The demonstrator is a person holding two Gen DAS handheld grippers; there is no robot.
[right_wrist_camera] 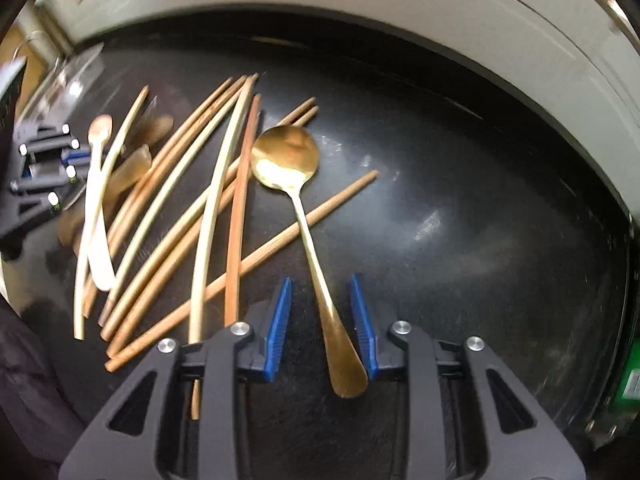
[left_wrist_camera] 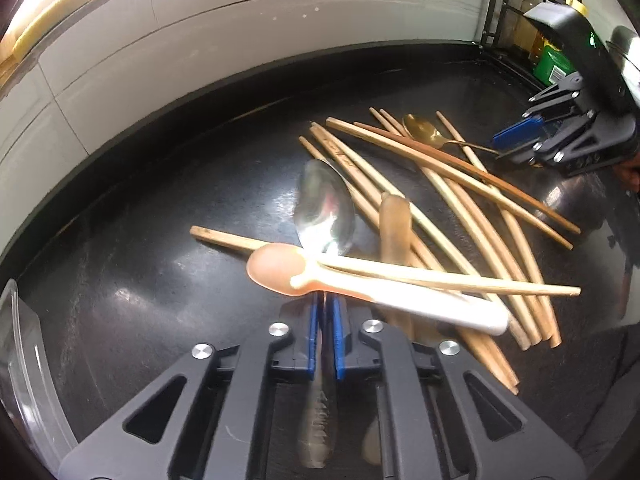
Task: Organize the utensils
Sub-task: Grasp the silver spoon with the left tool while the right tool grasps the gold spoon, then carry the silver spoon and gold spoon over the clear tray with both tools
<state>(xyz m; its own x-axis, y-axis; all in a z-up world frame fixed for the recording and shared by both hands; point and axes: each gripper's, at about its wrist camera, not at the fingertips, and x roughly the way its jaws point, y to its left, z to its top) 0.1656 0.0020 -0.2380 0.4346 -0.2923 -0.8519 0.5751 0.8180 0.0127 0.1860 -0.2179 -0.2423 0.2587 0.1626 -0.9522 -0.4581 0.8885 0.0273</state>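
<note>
A heap of wooden chopsticks (left_wrist_camera: 452, 208) and spoons lies on a black counter (left_wrist_camera: 160, 216). In the left wrist view my left gripper (left_wrist_camera: 325, 308) is shut on the handle of a silver spoon (left_wrist_camera: 324, 212), whose bowl points away under a pink-and-white spoon (left_wrist_camera: 360, 284). A translucent brown spoon (left_wrist_camera: 394, 232) lies beside it. In the right wrist view my right gripper (right_wrist_camera: 322, 292) is open, its blue pads either side of a gold spoon's handle (right_wrist_camera: 340, 344); the gold bowl (right_wrist_camera: 286, 158) lies ahead on the chopsticks (right_wrist_camera: 216, 196). The right gripper also shows in the left wrist view (left_wrist_camera: 516, 136).
A clear plastic container (left_wrist_camera: 20, 360) stands at the left edge of the left wrist view. A white tiled wall (left_wrist_camera: 240, 40) backs the counter. A black rack with bottles and a green box (left_wrist_camera: 556, 60) stands at the far right.
</note>
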